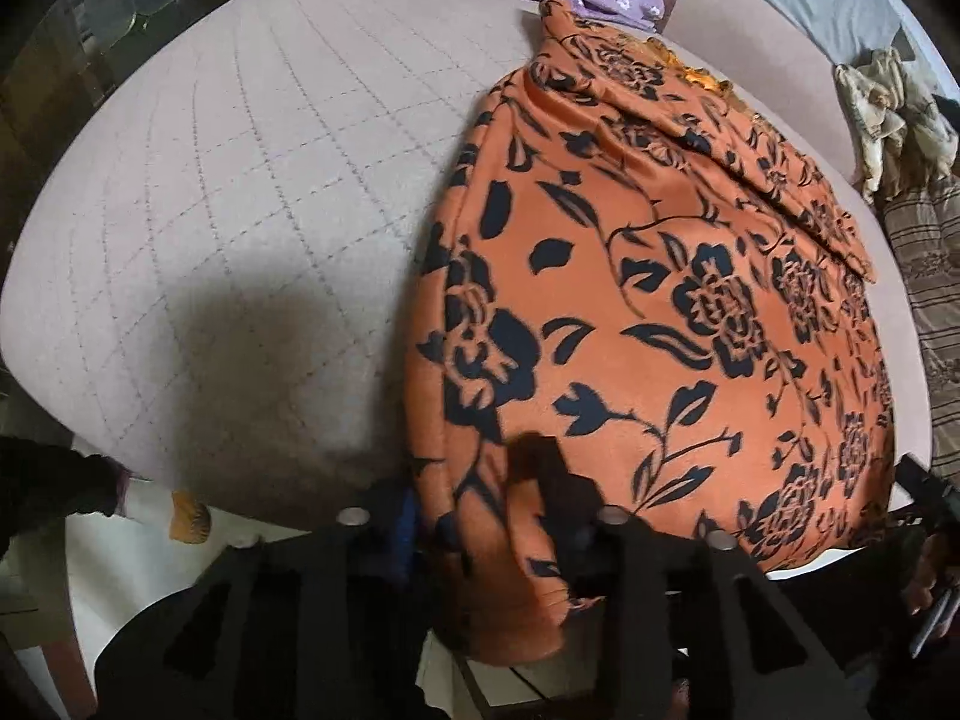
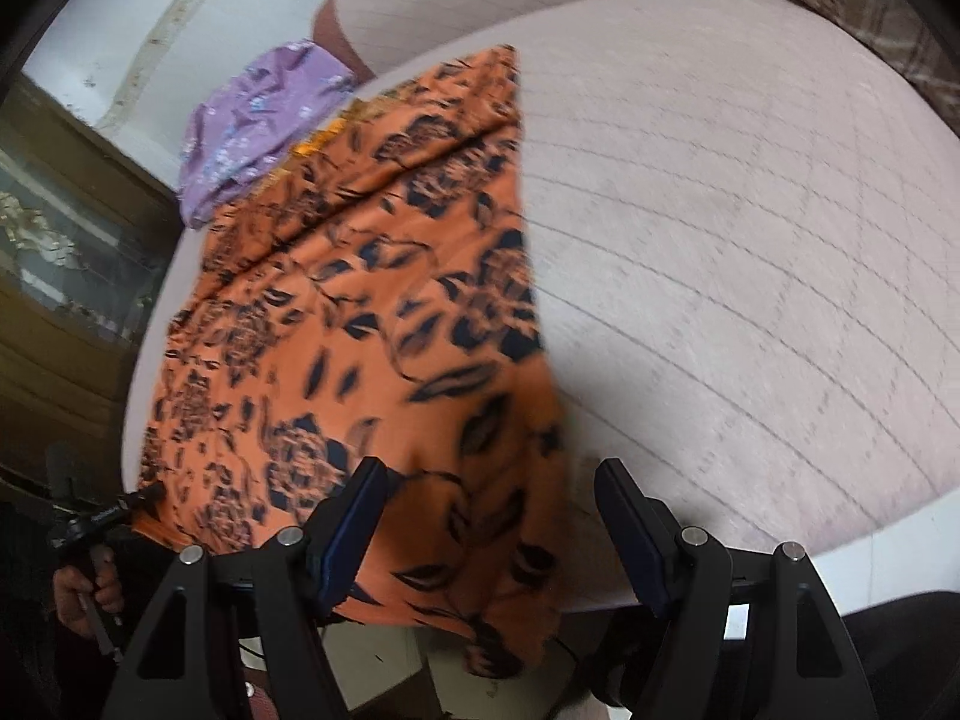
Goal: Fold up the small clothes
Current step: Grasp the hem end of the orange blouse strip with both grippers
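Lying across the quilted pink bed (image 1: 240, 210), lower right of the frame: orange black-flowered cloth (image 1: 630, 312), looking thin, floppy, probably slippery. Left claw (image 1: 528, 510) pinching its near hem; right claw (image 2: 489, 516) gaping around the hanging corner. Gripping the hem corners seeming best.

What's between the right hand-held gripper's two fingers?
Right wrist view: the near edge of the orange floral garment hangs off the quilted pink cushion between the open fingers of the right hand-held gripper.

Smooth printed cloth garment (image 1: 660, 312) on matt quilted cushion (image 1: 240, 210)
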A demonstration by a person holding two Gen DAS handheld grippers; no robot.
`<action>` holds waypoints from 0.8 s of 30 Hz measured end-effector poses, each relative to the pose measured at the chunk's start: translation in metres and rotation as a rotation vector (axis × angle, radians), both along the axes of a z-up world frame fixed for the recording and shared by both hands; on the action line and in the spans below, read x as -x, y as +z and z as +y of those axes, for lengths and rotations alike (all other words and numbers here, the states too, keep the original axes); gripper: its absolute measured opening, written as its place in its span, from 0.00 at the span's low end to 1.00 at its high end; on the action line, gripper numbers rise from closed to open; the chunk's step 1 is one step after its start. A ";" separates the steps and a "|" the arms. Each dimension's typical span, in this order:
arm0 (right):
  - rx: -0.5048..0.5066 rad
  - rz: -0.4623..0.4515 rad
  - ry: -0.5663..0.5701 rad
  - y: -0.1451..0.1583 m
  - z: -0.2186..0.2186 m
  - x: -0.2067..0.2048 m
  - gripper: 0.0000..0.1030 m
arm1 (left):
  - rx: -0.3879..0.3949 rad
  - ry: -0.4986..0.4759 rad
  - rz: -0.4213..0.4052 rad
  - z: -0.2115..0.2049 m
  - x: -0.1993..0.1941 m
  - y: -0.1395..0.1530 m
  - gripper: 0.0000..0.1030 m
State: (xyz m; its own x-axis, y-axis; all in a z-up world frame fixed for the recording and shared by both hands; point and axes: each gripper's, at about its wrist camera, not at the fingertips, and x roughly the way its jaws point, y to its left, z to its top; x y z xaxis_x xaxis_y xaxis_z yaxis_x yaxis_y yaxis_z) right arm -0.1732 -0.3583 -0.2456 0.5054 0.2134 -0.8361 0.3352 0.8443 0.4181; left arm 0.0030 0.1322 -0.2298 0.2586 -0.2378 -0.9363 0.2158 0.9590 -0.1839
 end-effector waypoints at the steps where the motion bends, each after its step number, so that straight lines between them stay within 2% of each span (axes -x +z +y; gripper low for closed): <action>1: -0.003 0.017 -0.005 -0.003 -0.001 0.001 0.72 | -0.009 -0.004 -0.010 -0.002 0.000 0.001 0.40; 4: -0.030 0.058 0.006 -0.012 0.001 0.005 0.70 | -0.041 -0.024 -0.037 -0.007 -0.001 0.001 0.37; 5: -0.024 0.069 0.019 -0.012 0.005 0.005 0.66 | -0.044 -0.024 -0.043 -0.007 -0.001 0.001 0.26; 6: -0.013 0.093 0.033 -0.013 0.009 0.006 0.59 | -0.040 -0.023 -0.045 -0.009 -0.001 0.002 0.16; 8: 0.017 0.140 0.040 -0.016 0.018 0.007 0.48 | -0.016 -0.017 -0.041 -0.006 -0.003 0.003 0.10; 11: 0.074 0.199 0.041 -0.020 0.029 0.006 0.34 | -0.003 -0.014 -0.037 -0.003 -0.004 0.003 0.07; 14: 0.142 0.213 0.082 -0.016 0.044 0.005 0.07 | 0.003 -0.023 -0.045 0.002 -0.004 0.007 0.06; 17: 0.209 0.194 0.151 -0.005 0.061 0.004 0.06 | 0.039 -0.027 -0.047 0.009 -0.004 0.016 0.06; 20: 0.102 0.124 0.156 0.011 0.052 0.002 0.06 | 0.102 -0.019 -0.061 0.022 -0.004 0.029 0.05; 24: -0.009 -0.006 0.096 0.042 0.027 -0.001 0.06 | 0.168 -0.009 -0.099 0.034 -0.008 0.056 0.05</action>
